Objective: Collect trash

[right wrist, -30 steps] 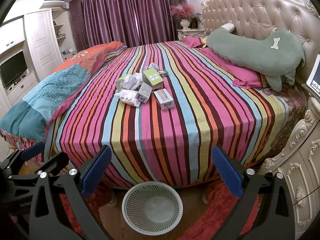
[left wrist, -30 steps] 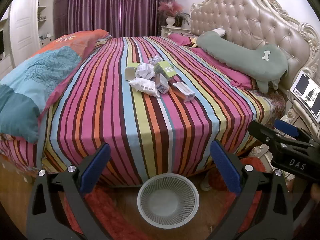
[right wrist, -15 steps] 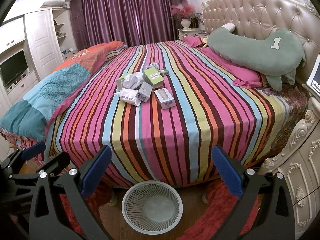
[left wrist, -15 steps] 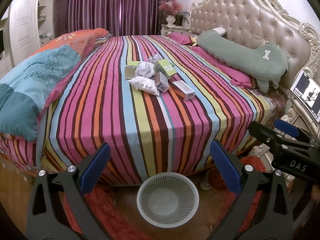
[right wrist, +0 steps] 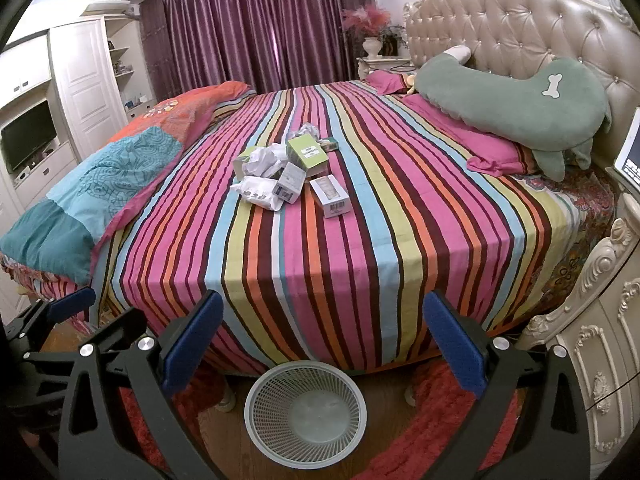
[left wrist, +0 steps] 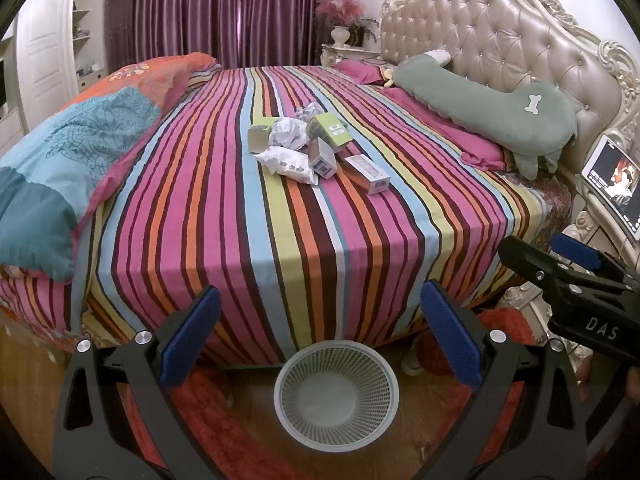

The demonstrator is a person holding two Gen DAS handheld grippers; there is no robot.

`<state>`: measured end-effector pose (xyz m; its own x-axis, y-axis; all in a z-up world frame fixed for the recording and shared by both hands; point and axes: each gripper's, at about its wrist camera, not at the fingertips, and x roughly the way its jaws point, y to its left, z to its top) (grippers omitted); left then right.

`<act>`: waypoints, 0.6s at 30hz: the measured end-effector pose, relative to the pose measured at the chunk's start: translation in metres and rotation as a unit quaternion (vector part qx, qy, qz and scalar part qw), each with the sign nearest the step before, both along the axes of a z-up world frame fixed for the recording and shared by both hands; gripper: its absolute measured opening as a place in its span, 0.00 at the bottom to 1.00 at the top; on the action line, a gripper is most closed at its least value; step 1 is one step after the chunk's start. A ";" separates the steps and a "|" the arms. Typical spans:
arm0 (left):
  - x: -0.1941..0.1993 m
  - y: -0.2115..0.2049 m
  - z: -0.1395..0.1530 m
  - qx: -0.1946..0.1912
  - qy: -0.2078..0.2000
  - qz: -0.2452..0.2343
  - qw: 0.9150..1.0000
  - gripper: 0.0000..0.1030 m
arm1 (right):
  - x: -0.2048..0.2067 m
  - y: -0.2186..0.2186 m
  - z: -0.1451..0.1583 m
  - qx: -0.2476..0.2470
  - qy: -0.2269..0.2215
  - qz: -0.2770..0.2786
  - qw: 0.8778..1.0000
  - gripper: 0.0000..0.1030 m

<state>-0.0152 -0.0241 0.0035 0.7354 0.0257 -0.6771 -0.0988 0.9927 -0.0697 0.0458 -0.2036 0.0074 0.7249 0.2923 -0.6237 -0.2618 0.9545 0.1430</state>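
- The left gripper (left wrist: 320,332) fills the bottom of the left wrist view, its blue-padded fingers (left wrist: 192,330) spread wide with nothing between them.
- The right gripper (right wrist: 322,334) fills the bottom of the right wrist view the same way, fingers far apart and empty.
- A white mesh wastebasket (left wrist: 280,392) (right wrist: 256,396) stands on the floor at lower centre, just at the foot of the bed, its bowl empty.
- The bed (left wrist: 320,248) (right wrist: 360,240), under a striped cover, takes up the middle of both views.
- The trash sits in one cluster at upper centre of the cover: a white-and-pink carton (left wrist: 368,174) (right wrist: 331,196) nearest, a small grey-white box (left wrist: 322,158) (right wrist: 289,182) touching a crushed white packet (left wrist: 286,164) (right wrist: 258,193), then crumpled paper (left wrist: 288,133) (right wrist: 264,160) and a green box (left wrist: 329,130) (right wrist: 307,155).
- A long green pillow (left wrist: 492,108) (right wrist: 512,100) lies at upper right against the tufted headboard (left wrist: 500,36).
- Purple curtains (left wrist: 232,12) hang across the top.
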 end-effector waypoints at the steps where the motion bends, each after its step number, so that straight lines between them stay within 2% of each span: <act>1: 0.000 0.000 -0.001 0.000 0.001 0.000 1.000 0.94 | 0.000 0.000 0.000 0.000 0.000 0.000 1.000 0.93; 18: 0.001 0.001 -0.013 0.001 0.014 0.001 1.000 0.94 | -0.002 0.002 -0.001 -0.004 -0.002 0.003 1.000 0.93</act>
<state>-0.0143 -0.0226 -0.0090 0.7164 0.0284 -0.6971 -0.1034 0.9925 -0.0658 0.0434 -0.2017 0.0059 0.7260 0.2918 -0.6228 -0.2678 0.9540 0.1348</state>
